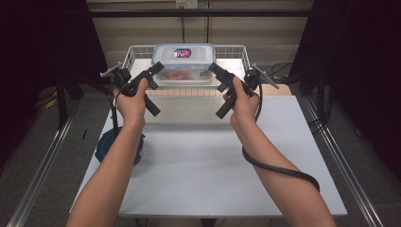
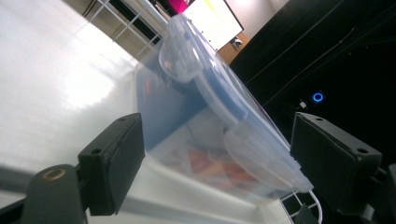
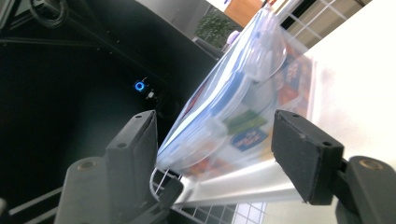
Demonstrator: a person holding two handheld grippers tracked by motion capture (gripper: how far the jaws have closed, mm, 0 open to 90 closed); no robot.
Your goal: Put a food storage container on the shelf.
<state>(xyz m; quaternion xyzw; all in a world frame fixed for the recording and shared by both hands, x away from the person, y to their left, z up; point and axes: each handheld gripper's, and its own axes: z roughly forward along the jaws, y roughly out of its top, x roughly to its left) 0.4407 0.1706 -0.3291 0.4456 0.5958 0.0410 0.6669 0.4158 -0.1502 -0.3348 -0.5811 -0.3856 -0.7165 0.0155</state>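
Flanking a clear lidded plastic food box (image 1: 183, 64), left gripper (image 1: 158, 69) and right gripper (image 1: 213, 69) jaws released wide, pads apart from its ends, white wire basket (image 1: 236, 50) beneath.

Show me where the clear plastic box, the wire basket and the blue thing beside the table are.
clear plastic box (image 1: 183, 53), high view, on its lid beside the label
wire basket (image 1: 232, 49), high view, on its back rim right of the box
blue round thing (image 1: 105, 144), high view, on its left edge, left of the forearm
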